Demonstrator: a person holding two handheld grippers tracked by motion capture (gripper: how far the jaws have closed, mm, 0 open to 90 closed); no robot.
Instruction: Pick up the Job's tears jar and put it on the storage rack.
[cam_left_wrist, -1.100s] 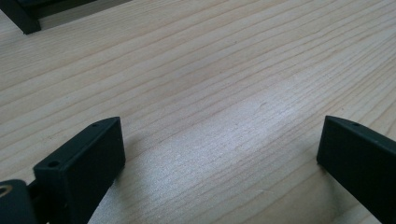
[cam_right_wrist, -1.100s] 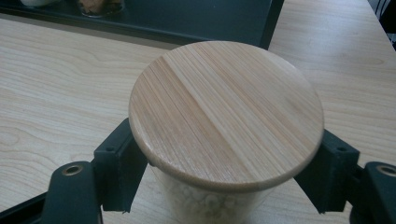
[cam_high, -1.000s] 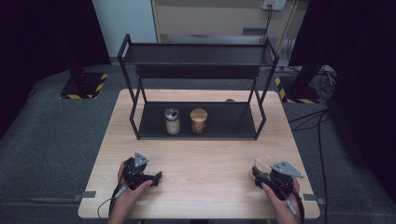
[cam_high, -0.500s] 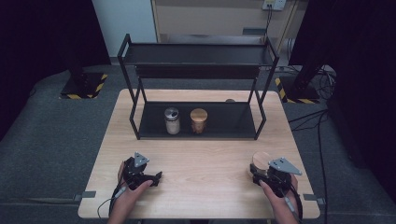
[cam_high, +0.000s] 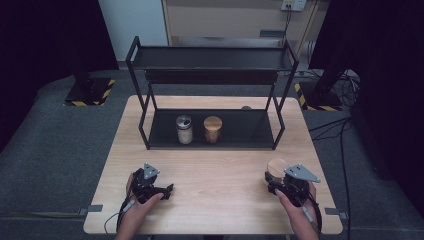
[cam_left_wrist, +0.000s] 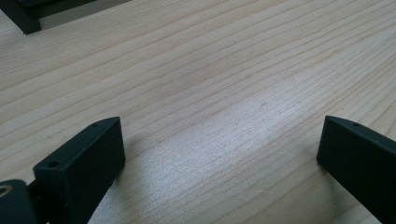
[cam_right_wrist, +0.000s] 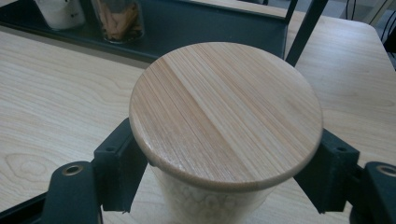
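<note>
A jar with a round wooden lid (cam_right_wrist: 226, 112) and a pale patterned body stands near the table's right front, and my right gripper (cam_right_wrist: 223, 170) is shut on it just under the lid. In the high view the same jar (cam_high: 276, 166) sits ahead of the right gripper (cam_high: 278, 176), held by a hand. My left gripper (cam_high: 167, 190) rests low on the wood at the left front. Its jaws are open in the left gripper view (cam_left_wrist: 219, 154), with bare table between them.
A black two-tier metal rack (cam_high: 165, 137) stands across the back of the wooden table (cam_high: 220, 200). On its lower shelf are a metal-lidded jar (cam_high: 184, 129) and a wooden-lidded jar (cam_high: 212, 129). A rack leg (cam_right_wrist: 303, 28) rises just beyond the held jar.
My right gripper and the jar in it have shifted slightly away from the front edge. The left gripper has stayed where it was.
</note>
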